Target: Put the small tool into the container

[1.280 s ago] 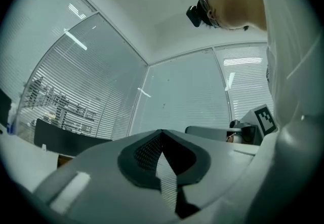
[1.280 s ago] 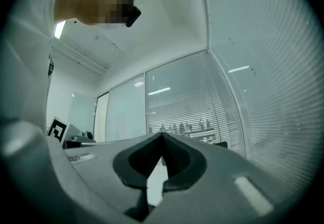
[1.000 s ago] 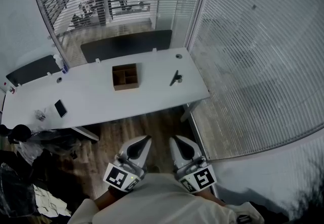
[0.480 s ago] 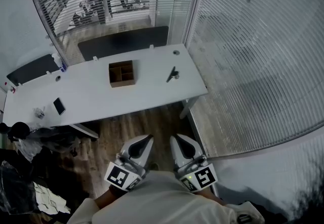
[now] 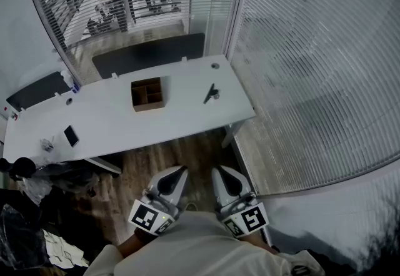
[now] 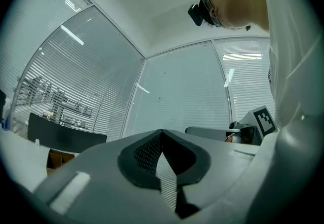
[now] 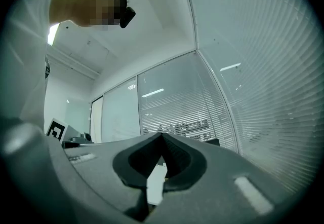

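On the white table [image 5: 187, 115] ahead, a brown wooden container [image 5: 147, 94] with compartments stands near the middle. The small dark tool [image 5: 210, 93] lies to its right, toward the table's right end. My left gripper [image 5: 182, 171] and right gripper [image 5: 214, 171] are held side by side close to my body, over the wooden floor and well short of the table. Both are shut with nothing in them. In the left gripper view the left gripper [image 6: 162, 132] has its jaws meeting at the tips. The right gripper view shows the same closed wedge of the right gripper [image 7: 162, 135].
A phone [image 5: 71, 136] and a small object [image 5: 47, 143] lie at the table's left end. Dark panels [image 5: 150, 53] stand behind the table. Glass walls with blinds [image 5: 312, 69] close the right side. Bags and clutter [image 5: 37, 175] sit on the floor at left.
The table with the container and tool has drifted slightly left in the head view. Both grippers stay shut, side by side at my body.
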